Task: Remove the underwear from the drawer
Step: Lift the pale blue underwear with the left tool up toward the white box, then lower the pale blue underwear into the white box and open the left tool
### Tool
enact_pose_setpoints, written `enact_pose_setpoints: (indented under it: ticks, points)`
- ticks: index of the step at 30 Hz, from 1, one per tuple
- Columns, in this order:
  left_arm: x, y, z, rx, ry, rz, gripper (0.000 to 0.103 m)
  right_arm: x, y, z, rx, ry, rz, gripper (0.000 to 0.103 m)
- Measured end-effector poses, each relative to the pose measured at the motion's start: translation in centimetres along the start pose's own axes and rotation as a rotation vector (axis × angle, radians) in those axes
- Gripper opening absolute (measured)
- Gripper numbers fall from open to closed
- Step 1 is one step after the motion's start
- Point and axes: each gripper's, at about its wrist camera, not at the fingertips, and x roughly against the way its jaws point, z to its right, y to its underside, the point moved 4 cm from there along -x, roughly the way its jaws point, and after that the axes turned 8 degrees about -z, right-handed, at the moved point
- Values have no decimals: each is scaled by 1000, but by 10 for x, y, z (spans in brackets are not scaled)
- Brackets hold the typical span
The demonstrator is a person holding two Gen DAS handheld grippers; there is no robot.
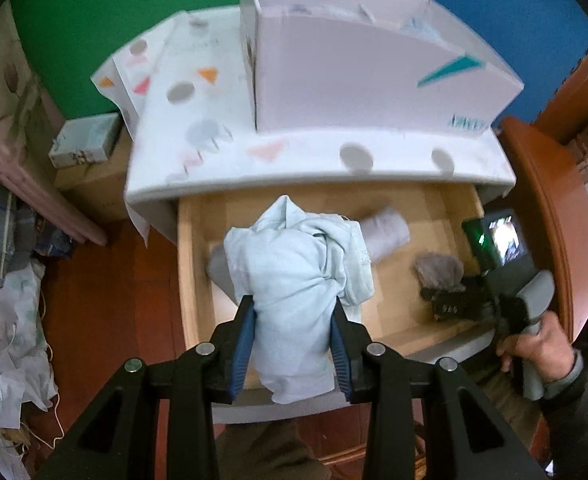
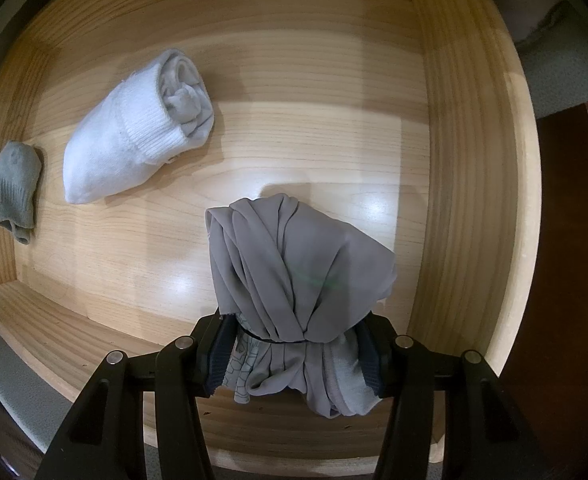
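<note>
My left gripper [image 1: 294, 336] is shut on a bunched pale blue pair of underwear [image 1: 294, 272], which hangs above the open wooden drawer [image 1: 188, 264]. In the right wrist view my right gripper [image 2: 294, 356] is shut on a bundled grey pair of underwear [image 2: 294, 272] just over the drawer's floor [image 2: 313, 128], near its right wall. The left wrist view also shows the right gripper [image 1: 453, 304] down in the drawer's right end on the grey underwear [image 1: 437, 270], held by a person's hand [image 1: 541, 340].
A rolled white sock [image 2: 134, 132] and a small grey sock [image 2: 14, 184] lie on the drawer floor at the left. A white box [image 1: 373, 72] stands on the patterned cabinet top [image 1: 294, 152]. Boxes and bedding crowd the floor at the left; a brown wooden rail [image 1: 541, 216] curves at the right.
</note>
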Motion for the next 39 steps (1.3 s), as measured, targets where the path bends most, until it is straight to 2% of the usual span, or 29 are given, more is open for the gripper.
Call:
enact_pose_setpoints:
  ticks: [12,21,26,32,39]
  points:
    - [74,-38,-3,-1,-15,141,35,2,0,0,-2,9,4,49]
    - [128,-91,12,-9,-46,296,35,2,-1,-1,-2,9,4,49]
    - [119,-129,23,4,-36,295,35,2,0,0,-3,9,5,49]
    - [104,-169,32,-4,-67,303,35,3,-2,-1,-8,1,5,49]
    - [55,-183,35,9,-106,210,35,6,-4,0,-8,-1,5,49]
